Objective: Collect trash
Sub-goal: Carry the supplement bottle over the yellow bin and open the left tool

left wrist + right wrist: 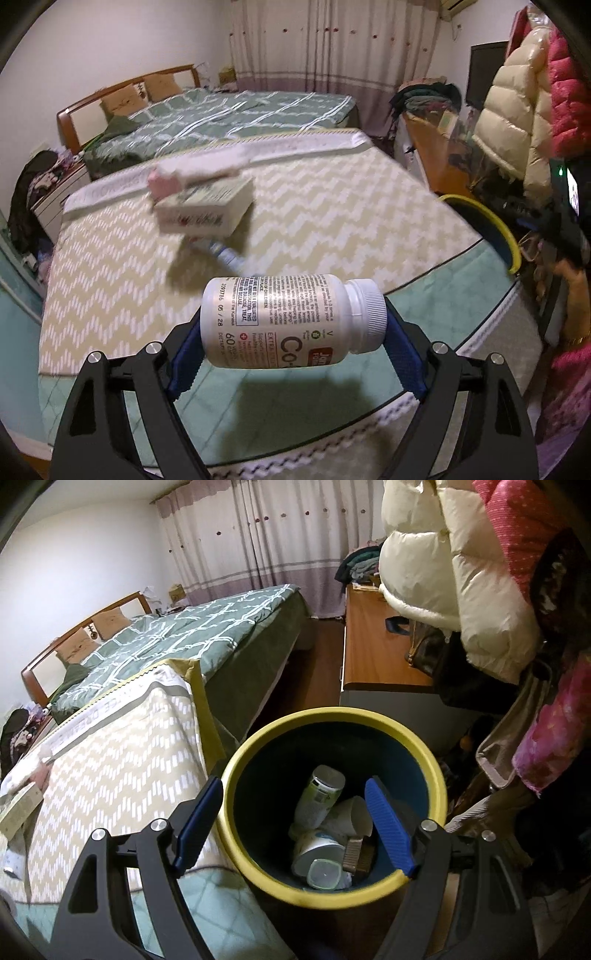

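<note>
Left wrist view: the left gripper (291, 339) has a white supplement bottle (291, 319) clenched sideways between its blue pads, cap toward the right finger, hanging above the near edge of the zigzag-patterned mat (332, 206). Beyond the bottle a cardboard box (205, 210) sits on the mat, with something pale lying across its top and a small item just beside it, all too blurred to name. The bin's yellow rim (495, 225) peeks in off the mat's right edge.

Right wrist view: the right gripper (293, 823) hangs released and empty over the trash bin (258, 871), which stands just off the mat's corner. Inside are a green-labelled bottle (319, 797), a paper cup (354, 812) and tubs.

Risk, to my eye: smooth, round plastic could slip, and the bottle must travel right past the mat's edge to reach the bin.
</note>
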